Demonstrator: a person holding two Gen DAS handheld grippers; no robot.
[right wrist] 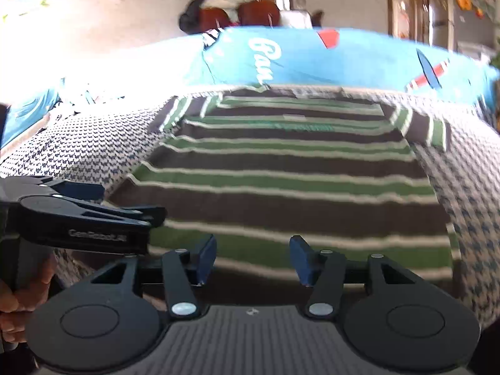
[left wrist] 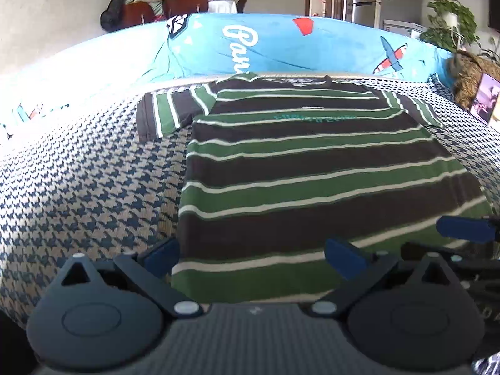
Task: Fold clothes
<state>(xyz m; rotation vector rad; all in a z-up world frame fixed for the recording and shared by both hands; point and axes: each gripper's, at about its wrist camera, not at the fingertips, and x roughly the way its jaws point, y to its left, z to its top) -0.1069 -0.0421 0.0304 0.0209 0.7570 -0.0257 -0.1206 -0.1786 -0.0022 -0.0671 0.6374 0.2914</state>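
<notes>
You are working over a houndstooth cover (left wrist: 87,187) that is lying across the whole surface, with a blue printed cushion (left wrist: 281,47) running along its far edge. The striped shirt (left wrist: 312,168), green and brown with thin white lines, is lying flat and face up on the cover, collar toward the cushion, both short sleeves spread to the sides.

Your left claw (left wrist: 253,256) is sitting spread wide at the shirt's near left corner: the hem is lying between the blue pads, and one pad is hanging out over the cover. Nothing is pinched.

Your right claw (right wrist: 253,259) is hovering over the near hem further right, jaws standing apart with striped cloth showing in the gap, no grip visible. The view there is blurring. Your hand (right wrist: 18,293) is gripping the left claw's handle at the edge.
</notes>
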